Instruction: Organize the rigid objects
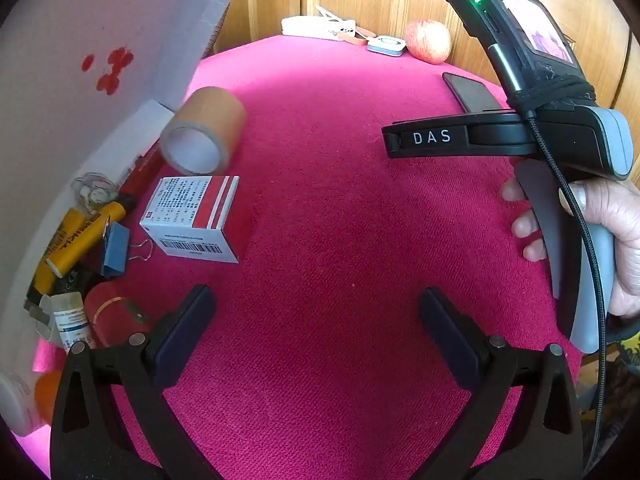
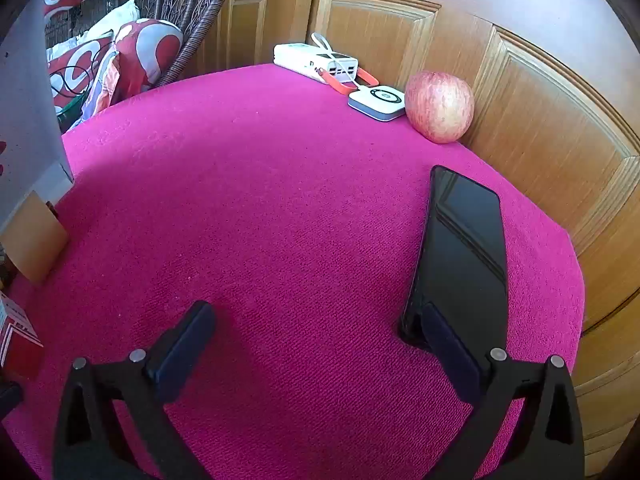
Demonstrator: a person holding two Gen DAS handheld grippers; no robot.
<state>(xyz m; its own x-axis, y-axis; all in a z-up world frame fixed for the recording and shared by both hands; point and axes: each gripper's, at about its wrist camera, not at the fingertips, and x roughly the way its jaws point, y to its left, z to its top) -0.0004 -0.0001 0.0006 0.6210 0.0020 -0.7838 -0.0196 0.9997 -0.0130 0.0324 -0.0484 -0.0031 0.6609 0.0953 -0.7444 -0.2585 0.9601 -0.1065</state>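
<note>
On the pink cloth (image 1: 340, 208) lie a brown tape roll (image 1: 204, 136) on its side and a red-and-white medicine box (image 1: 196, 216), both left of centre. Beside the box sit a blue binder clip (image 1: 116, 248), a yellow tube (image 1: 76, 240) and a small white bottle (image 1: 72, 320). My left gripper (image 1: 316, 304) hangs open over bare cloth, to the right of the box. My right gripper (image 2: 316, 316) is open too, nothing between its fingers. A black phone (image 2: 464, 248) lies flat with its near end beside the right finger.
A white panel with red marks (image 1: 80, 60) leans over the left clutter. An apple (image 2: 440, 106), a small white device (image 2: 378, 102) and a white power bank (image 2: 316, 62) line the far edge against wooden doors (image 2: 540, 120). A hand (image 1: 600, 232) grips the right tool's handle.
</note>
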